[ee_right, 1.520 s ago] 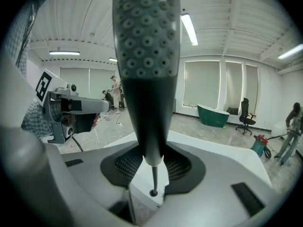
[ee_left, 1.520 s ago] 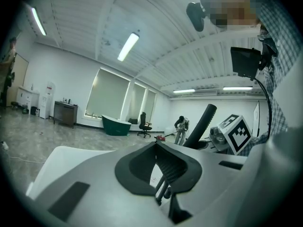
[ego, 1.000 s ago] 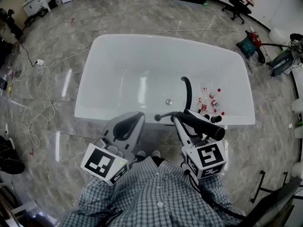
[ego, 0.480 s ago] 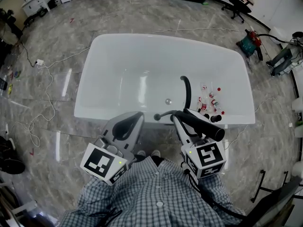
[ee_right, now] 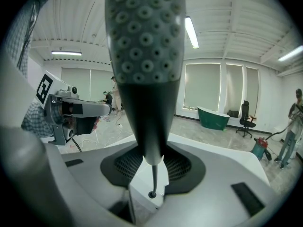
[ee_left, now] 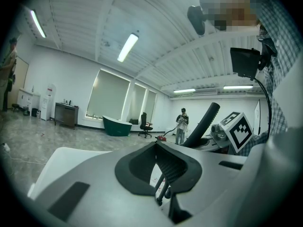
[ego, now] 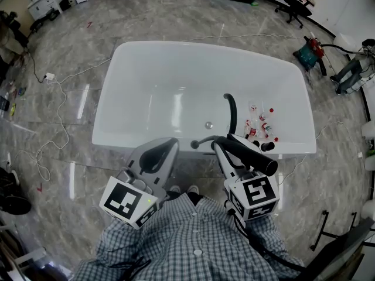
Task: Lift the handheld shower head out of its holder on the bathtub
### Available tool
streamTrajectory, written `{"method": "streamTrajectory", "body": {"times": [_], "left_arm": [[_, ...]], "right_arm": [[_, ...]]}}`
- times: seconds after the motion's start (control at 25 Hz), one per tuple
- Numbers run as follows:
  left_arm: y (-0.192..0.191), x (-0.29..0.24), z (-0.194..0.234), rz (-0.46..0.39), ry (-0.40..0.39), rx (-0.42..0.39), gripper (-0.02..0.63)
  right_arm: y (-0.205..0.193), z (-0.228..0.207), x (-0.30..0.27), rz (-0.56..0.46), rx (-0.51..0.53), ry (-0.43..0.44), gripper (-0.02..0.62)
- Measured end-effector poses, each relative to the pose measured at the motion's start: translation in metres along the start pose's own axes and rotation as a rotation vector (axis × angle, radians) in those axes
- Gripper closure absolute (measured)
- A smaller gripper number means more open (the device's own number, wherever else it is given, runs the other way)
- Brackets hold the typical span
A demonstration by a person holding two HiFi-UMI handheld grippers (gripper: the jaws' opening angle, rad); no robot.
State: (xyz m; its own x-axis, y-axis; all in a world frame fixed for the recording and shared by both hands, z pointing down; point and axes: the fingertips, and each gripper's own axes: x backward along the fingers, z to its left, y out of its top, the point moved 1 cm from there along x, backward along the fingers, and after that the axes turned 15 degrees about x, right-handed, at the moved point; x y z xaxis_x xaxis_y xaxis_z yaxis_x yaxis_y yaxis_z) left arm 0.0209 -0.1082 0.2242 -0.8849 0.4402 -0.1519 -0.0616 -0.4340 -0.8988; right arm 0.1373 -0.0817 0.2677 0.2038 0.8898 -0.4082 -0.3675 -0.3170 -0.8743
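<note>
Evidently nothing has moved in the last second: the shower head (ego: 252, 155) stays clamped in the right gripper (ego: 227, 148) just over the bathtub's (ego: 164, 92) near rim, so the lift looks done. The left gripper (ego: 159, 152), jaws together and empty, hovers at that rim. Inside the bathtub lie a black hose (ego: 232, 113) and small red-capped bottles (ego: 261, 124).

Floor (ego: 70, 139): grey marbled tile, glossy.
Middle: a white bathtub (ego: 199, 47) stands straight on it.
Left of the tub: a thin white cable (ego: 58, 107) winds over the tiles from a power strip (ego: 49, 76).
Far right: a black office chair (ego: 293, 4).
Near side: two shoes (ego: 181, 190) just beside the tub.
</note>
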Motion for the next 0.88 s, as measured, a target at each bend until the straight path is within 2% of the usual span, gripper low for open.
{"method": "streamTrajectory", "body": {"times": [0.88], "left_arm": [[0.000,-0.001,0.004,-0.006,0.017,0.019,0.604]], "right_arm": [[-0.009,-0.002,-0.002,0.031,-0.013,0.015,0.462]]}}
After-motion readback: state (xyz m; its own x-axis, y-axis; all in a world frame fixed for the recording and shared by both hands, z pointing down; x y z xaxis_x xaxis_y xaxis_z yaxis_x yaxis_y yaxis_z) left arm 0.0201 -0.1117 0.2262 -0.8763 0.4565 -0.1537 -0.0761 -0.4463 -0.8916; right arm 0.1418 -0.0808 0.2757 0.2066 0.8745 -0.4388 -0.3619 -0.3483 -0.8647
